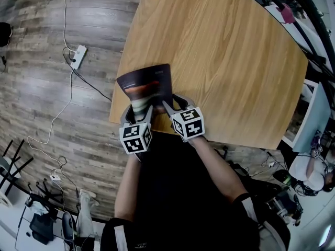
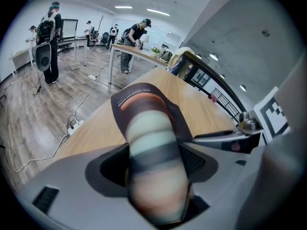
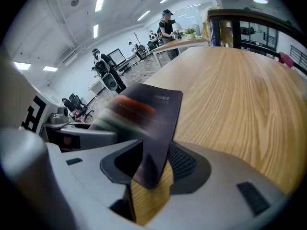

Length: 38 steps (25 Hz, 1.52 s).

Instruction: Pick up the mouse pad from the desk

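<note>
Grey wood-look planks cover the floor (image 1: 42, 88), where a white power strip (image 1: 78, 56) lies with its thin cable (image 1: 65, 14). To the right of it stands the desk (image 1: 225, 56), a smooth light-wood top with a rounded corner. Near its left front edge is the mouse pad (image 1: 148, 85), a thin flexible sheet, dark with a red band and pale stripes. It is curved, not flat. The 2 grippers meet at its near end. The left gripper (image 1: 139, 110) has its grey jaws standing wide. The curved sheet passes between them, but the ribbed pads do not press on it. Just beside it, the right gripper (image 1: 175, 103) has its jaws closed on the near corner of the mouse pad and holds the sheet tilted on edge. Each gripper bears 1 cube with black-and-white square markers.
</note>
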{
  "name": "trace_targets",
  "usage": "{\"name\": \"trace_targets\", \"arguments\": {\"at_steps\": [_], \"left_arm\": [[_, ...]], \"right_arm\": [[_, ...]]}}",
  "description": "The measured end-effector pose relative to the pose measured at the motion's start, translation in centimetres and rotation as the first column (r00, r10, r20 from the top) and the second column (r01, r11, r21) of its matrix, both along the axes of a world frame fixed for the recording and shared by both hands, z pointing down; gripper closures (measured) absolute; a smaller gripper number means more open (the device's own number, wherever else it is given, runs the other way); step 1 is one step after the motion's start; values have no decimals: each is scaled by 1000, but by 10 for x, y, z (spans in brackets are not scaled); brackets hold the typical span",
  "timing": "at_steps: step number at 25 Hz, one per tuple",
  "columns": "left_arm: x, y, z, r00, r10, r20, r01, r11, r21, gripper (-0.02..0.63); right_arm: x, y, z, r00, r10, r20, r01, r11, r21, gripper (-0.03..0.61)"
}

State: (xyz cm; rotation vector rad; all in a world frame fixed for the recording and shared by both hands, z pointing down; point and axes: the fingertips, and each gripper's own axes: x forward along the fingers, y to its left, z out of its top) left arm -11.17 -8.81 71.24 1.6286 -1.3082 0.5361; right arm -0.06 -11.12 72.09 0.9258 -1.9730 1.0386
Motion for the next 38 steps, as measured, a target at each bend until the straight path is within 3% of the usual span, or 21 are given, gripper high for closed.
{"name": "trace_targets", "arguments": {"at_steps": [3, 18, 31, 38], "left_arm": [[-1, -1, 0, 1000, 3, 1, -3, 1000, -4, 307], [-11, 1, 2, 999, 2, 46, -2, 1000, -11, 322], [-3, 5, -8, 998, 4, 57, -6, 1000, 28, 531], [3, 7, -17, 999, 2, 41, -4, 999, 53, 561]], "right_arm": [[-13, 4, -1, 999, -36, 3, 36, 999, 7, 434], [-30, 9, -3, 996, -73, 43, 74, 997, -6, 436], [-11, 9, -10, 998, -44, 43, 44, 999, 12, 436], [-5, 14, -22, 998, -30, 51, 29, 999, 33, 436]]}}
